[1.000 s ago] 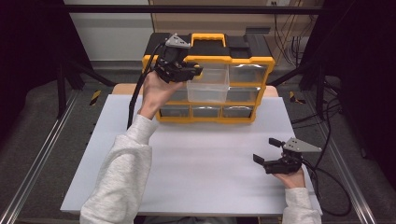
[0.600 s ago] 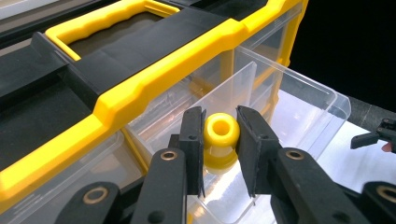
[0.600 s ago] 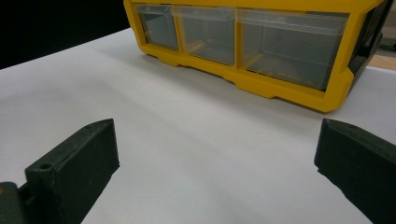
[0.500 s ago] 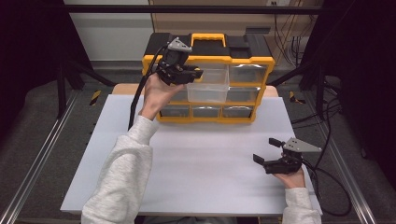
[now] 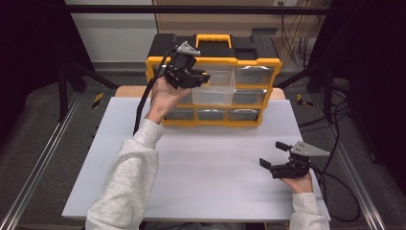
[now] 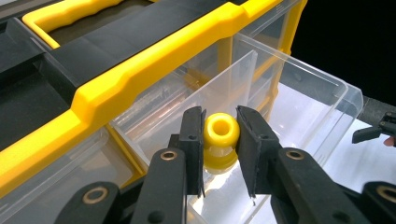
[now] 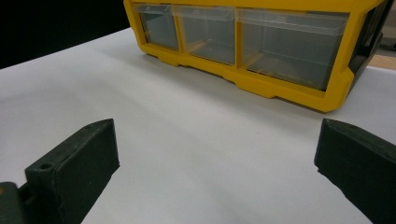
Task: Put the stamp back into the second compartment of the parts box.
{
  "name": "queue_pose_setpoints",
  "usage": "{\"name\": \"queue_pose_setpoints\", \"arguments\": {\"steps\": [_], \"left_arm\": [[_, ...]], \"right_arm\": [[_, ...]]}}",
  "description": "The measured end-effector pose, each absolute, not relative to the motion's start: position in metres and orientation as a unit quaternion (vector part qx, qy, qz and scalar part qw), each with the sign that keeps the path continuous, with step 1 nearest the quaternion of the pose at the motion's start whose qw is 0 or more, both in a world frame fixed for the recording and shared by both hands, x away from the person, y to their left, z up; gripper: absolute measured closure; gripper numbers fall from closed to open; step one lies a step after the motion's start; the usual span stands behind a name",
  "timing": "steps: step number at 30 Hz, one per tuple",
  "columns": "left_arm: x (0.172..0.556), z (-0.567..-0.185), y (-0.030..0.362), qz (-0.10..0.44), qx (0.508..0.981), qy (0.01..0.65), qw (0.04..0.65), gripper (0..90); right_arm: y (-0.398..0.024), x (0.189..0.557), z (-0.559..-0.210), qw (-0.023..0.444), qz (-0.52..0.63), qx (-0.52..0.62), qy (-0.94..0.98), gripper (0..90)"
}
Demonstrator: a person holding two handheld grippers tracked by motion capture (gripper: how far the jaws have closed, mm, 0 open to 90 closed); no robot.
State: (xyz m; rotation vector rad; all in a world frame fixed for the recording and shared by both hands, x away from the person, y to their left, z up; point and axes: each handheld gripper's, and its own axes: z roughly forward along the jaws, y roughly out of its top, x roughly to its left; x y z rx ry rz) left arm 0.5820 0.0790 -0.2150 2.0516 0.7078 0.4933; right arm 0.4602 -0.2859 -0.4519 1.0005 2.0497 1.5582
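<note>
Left gripper (image 5: 203,78) sits in the upper centre of the high view, raised at the top row of a yellow-and-black drawer organizer (image 5: 249,61). Its fingers (image 6: 194,140) are closed most of the way on a small yellow plastic piece with a round hole (image 6: 220,140); in the left gripper view both pads press its sides at mid-frame. The piece hangs just above a clear drawer (image 5: 214,91) that stands pulled out of the organizer's front, with a clear divider (image 6: 224,88) running back through it. The organizer's yellow carry handle (image 5: 214,40) lies flat along its black top. Right gripper (image 5: 276,154) is in the lower right of the high view, low over the white tabletop (image 5: 206,163), well apart from the organizer. Its fingers (image 7: 77,161) are spread wide with nothing between them; in the right gripper view the bottom row of shut drawers (image 7: 285,44) fills the upper frame.
</note>
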Motion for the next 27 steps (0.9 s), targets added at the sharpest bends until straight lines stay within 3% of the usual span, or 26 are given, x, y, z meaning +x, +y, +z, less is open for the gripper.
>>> {"name": "queue_pose_setpoints", "arguments": {"steps": [17, 27], "left_arm": [[0.5854, -0.2204, 0.0754, 0.193, 0.832, 0.293, 0.429, 71.3], [0.5806, -0.2138, 0.0800, 0.206, 0.816, 0.294, 0.452, 55.7]], "right_arm": [[-0.2864, 0.4597, -0.4513, 0.188, 0.556, 0.356, 0.727, 0.3], [-0.2864, 0.4596, -0.4512, 0.187, 0.556, 0.357, 0.727, 0.3]]}}
